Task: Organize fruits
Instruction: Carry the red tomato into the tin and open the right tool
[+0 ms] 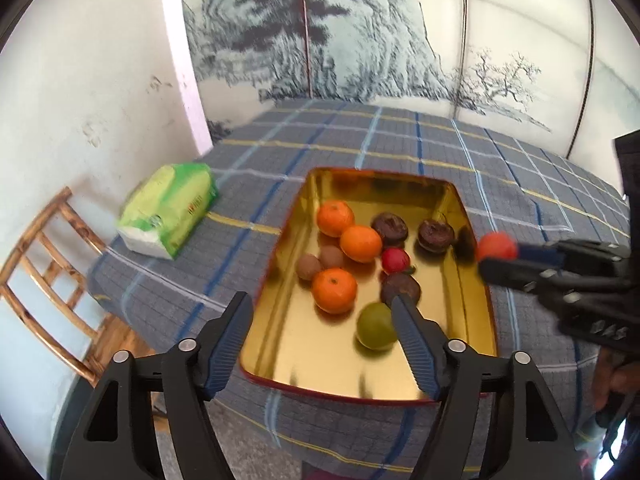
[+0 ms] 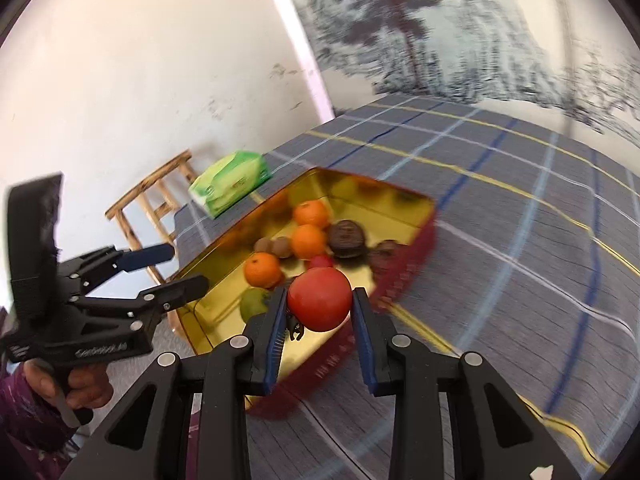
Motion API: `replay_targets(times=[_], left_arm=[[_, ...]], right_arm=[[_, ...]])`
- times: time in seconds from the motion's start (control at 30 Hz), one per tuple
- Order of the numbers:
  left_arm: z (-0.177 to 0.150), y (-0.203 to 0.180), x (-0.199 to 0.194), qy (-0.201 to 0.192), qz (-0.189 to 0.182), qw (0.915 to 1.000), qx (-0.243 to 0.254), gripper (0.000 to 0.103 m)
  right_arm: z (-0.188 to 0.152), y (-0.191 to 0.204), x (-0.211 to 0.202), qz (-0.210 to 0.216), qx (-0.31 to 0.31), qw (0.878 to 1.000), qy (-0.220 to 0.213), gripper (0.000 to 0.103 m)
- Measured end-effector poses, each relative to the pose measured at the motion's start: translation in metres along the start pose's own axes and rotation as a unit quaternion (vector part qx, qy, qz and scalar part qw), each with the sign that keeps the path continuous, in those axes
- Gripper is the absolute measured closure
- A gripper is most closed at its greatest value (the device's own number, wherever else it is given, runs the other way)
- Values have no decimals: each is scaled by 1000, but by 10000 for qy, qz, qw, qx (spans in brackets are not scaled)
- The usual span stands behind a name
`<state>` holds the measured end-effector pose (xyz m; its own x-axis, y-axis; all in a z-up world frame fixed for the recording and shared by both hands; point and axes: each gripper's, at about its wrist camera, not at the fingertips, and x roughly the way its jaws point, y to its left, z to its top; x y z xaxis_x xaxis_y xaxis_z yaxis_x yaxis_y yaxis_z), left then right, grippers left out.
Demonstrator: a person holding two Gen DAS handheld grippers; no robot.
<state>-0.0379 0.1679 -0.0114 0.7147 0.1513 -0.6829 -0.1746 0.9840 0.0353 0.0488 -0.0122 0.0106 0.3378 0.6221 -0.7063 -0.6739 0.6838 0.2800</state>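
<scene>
Right wrist view: a red tomato (image 2: pixel 320 304) sits clenched in the right tongs (image 2: pixel 320 312), hovering just outside the near wall of the gold tin (image 2: pixel 400 210), which lies ahead and slightly left. Left tongs (image 1: pixel 320 320) hang released over the tin beside a green fruit (image 1: pixel 374 326), leaving bare floor along its near side; the checked worktop (image 2: pixel 520 240) is open to the right.

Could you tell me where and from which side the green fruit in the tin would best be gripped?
Probably across its round middle, coming from above. The green fruit lies alone near the gold tin's front end, with bare floor on most sides; only a dark fruit sits just behind it. The open left gripper already hovers there.
</scene>
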Motion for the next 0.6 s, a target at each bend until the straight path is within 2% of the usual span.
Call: replay_targets(times=[0.3,0.6], left_arm=[[4,11,-9,-385,205,9990,73,20],[6,16,-6,-436,374,9983,114,17]], right_arm=[[5,15,32,-1,-176,9995,258,73],[-1,29,40,-150,-433,9983,358,73]])
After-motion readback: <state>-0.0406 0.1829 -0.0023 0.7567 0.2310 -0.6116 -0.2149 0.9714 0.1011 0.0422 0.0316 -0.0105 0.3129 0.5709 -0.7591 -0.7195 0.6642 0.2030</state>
